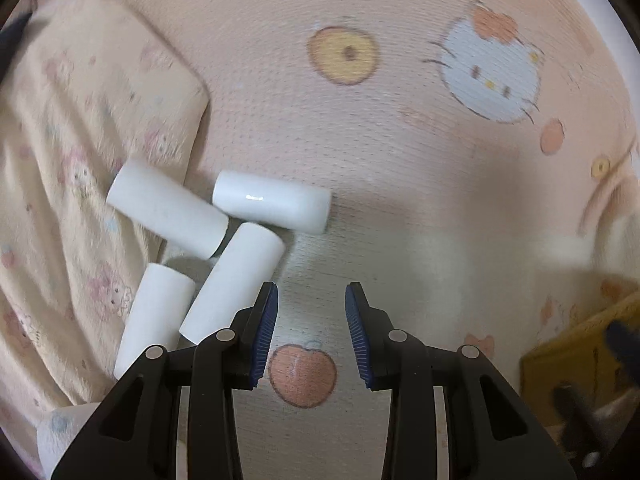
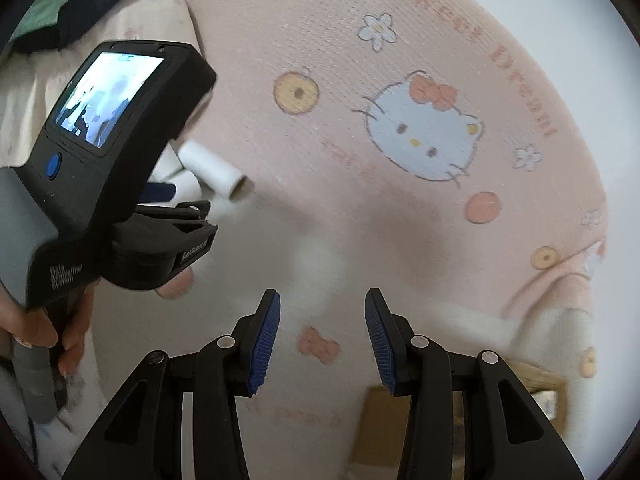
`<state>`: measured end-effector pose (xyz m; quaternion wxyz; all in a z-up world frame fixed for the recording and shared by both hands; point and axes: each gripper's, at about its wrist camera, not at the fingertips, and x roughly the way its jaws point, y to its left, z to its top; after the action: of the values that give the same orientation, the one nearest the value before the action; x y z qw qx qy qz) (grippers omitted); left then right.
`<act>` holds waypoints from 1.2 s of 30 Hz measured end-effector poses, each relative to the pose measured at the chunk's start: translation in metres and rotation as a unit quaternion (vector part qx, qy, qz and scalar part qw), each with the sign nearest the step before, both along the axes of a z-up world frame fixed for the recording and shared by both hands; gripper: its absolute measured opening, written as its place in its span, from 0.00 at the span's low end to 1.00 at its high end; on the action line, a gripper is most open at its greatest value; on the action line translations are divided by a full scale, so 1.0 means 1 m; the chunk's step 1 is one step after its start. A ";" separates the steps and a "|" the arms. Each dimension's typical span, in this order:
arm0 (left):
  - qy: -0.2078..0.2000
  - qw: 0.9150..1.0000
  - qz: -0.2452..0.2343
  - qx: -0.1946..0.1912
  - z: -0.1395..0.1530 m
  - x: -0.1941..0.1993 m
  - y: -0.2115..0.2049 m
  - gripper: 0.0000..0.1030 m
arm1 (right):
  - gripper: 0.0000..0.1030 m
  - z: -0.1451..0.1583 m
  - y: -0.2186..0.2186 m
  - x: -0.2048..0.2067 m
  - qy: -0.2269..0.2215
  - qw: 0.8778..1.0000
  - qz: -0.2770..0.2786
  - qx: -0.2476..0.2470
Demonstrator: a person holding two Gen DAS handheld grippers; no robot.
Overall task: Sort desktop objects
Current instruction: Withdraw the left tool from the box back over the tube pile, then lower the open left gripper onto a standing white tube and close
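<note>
Several white cylinders lie in a heap on a pink Hello Kitty cloth (image 1: 400, 168). In the left wrist view one glossy cylinder (image 1: 272, 206) lies crosswise, another (image 1: 168, 210) rests against the pillow, and two (image 1: 236, 280) (image 1: 154, 316) point toward my left gripper (image 1: 312, 336), which is open and empty just right of them. My right gripper (image 2: 322, 340) is open and empty above bare cloth. In the right wrist view the left gripper's body (image 2: 116, 160) hides most of the heap; one cylinder (image 2: 214, 172) shows.
A cream printed pillow (image 1: 72, 160) lies left of the cylinders. A brown cardboard box (image 1: 576, 344) sits at the right, also in the right wrist view (image 2: 460, 412). A white wall (image 2: 560, 40) borders the cloth.
</note>
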<state>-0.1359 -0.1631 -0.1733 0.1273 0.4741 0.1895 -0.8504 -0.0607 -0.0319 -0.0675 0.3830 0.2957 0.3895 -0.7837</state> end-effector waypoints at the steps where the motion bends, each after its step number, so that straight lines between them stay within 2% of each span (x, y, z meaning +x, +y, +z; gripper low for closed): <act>1: -0.001 1.000 0.009 0.010 -0.001 0.001 -0.007 0.37 | 0.39 -0.003 -0.004 -0.002 -0.015 1.000 0.001 -0.010; 8: 0.014 0.997 0.056 0.057 0.000 0.002 -0.051 0.37 | 0.39 -0.033 -0.035 -0.012 -0.112 0.993 0.006 -0.045; 12: 0.011 0.993 0.082 0.079 -0.005 -0.004 -0.071 0.37 | 0.39 -0.049 -0.049 -0.010 -0.172 0.983 0.019 -0.068; 16: -0.007 0.991 0.088 0.104 -0.015 -0.008 -0.079 0.37 | 0.40 -0.070 -0.063 -0.015 -0.249 0.965 0.009 -0.084; 19: -0.008 0.990 0.084 0.117 -0.018 -0.008 -0.080 0.37 | 0.40 -0.085 -0.071 -0.023 -0.306 0.947 -0.004 -0.102; 23: -0.018 0.989 0.085 0.122 -0.023 -0.010 -0.081 0.37 | 0.40 -0.096 -0.077 -0.027 -0.335 0.935 -0.014 -0.113; 25: -0.039 0.988 0.086 0.121 -0.030 -0.014 -0.081 0.37 | 0.40 -0.100 -0.081 -0.028 -0.346 0.931 -0.016 -0.116; 27: -0.062 0.985 0.077 0.143 -0.041 -0.019 -0.080 0.37 | 0.40 -0.103 -0.084 -0.028 -0.355 0.928 -0.015 -0.115; 32: -0.089 0.973 0.039 0.209 -0.059 -0.027 -0.072 0.37 | 0.40 -0.110 -0.086 -0.024 -0.346 0.932 -0.011 -0.105; 36: -0.100 0.974 -0.004 0.201 -0.061 -0.040 -0.051 0.37 | 0.40 -0.115 -0.082 -0.023 -0.345 0.933 -0.016 -0.100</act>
<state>-0.1756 -0.2137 -0.2343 0.0437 0.5732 0.3411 -0.7437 -0.0836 -0.1140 -0.1821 0.5090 0.5138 0.1480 -0.6746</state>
